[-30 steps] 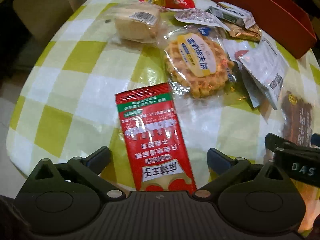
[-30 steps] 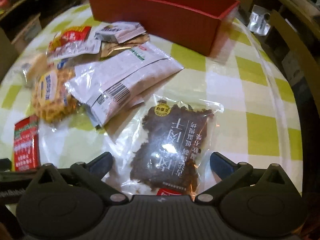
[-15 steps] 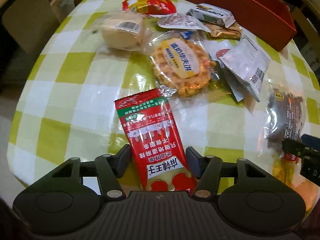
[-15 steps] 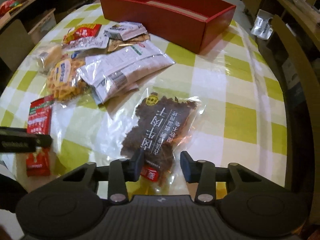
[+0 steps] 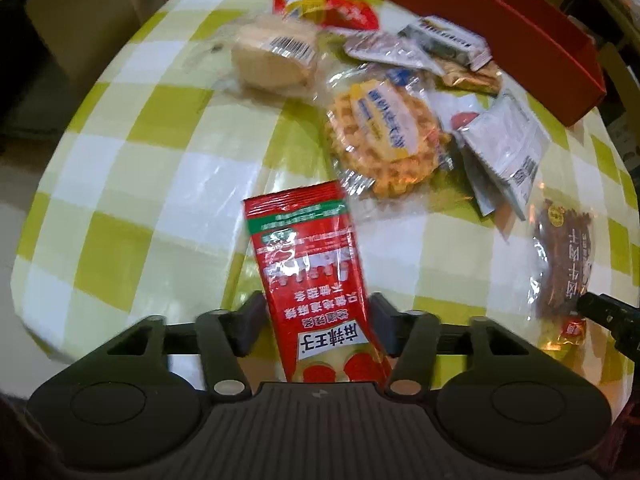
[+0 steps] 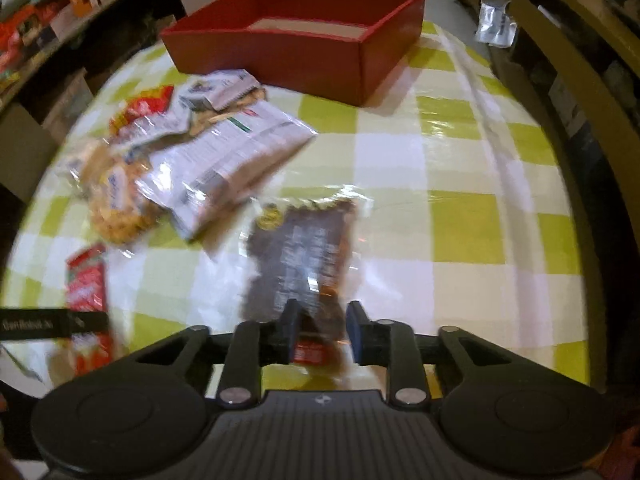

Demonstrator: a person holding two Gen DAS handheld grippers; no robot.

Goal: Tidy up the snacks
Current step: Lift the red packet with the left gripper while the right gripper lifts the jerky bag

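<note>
My left gripper (image 5: 316,326) is shut on a red snack packet (image 5: 308,276), held by its near end above the table. My right gripper (image 6: 322,332) is shut on a clear bag of dark dried meat (image 6: 304,256), lifted by its near end. The red packet also shows at the left of the right wrist view (image 6: 86,288), and the meat bag at the right of the left wrist view (image 5: 564,264). A red open box (image 6: 304,44) stands at the far side of the table. Between lie a waffle pack (image 5: 384,136), a white pouch (image 6: 228,160) and a wrapped bun (image 5: 276,56).
The round table has a green and white checked cloth (image 6: 460,168) under clear film. More small packets (image 5: 436,44) lie near the box. A red and yellow bag (image 5: 332,10) lies at the far left of the pile. A wooden chair (image 6: 568,80) stands at the right.
Both grippers went from wide open to shut on their packets. Both packets now hang lifted off the cloth, and the views have risen and tilted toward the red box.
</note>
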